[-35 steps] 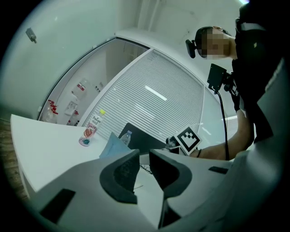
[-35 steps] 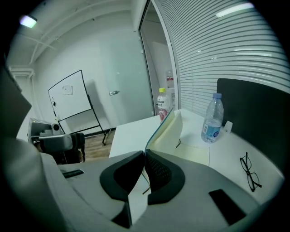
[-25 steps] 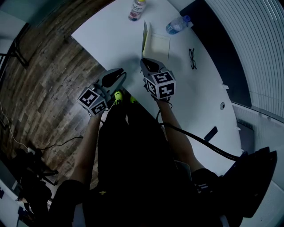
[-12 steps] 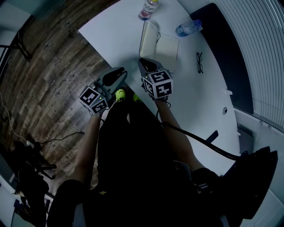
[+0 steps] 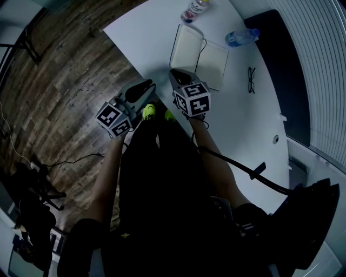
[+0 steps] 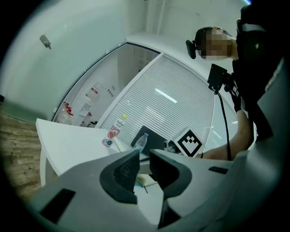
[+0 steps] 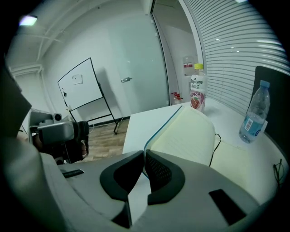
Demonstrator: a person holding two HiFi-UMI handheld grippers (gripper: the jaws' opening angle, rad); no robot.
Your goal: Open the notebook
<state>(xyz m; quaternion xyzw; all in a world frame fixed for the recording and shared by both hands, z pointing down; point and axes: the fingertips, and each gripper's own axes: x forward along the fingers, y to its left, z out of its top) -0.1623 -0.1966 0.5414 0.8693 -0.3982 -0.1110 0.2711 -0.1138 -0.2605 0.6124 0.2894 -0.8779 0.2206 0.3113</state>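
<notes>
Since a second ago the notebook [image 5: 210, 60] has opened wider, its cover [image 5: 184, 47] lowered leftward, pinched at the near edge by the right hand-held gripper [image 5: 174, 74]. The left hand-held gripper [image 5: 144, 86] is slightly spread, empty. The notebook lies far on the table [image 5: 238, 119], its spine running near-to-far.

The head camera is looking steeply down on the table [image 5: 157, 38] from above its near edge. The left gripper view is facing level across it from farther off; the right is tilting down, close. All three are sharing the notebook [image 5: 213, 59] and juice bottle [image 5: 193, 11].
</notes>
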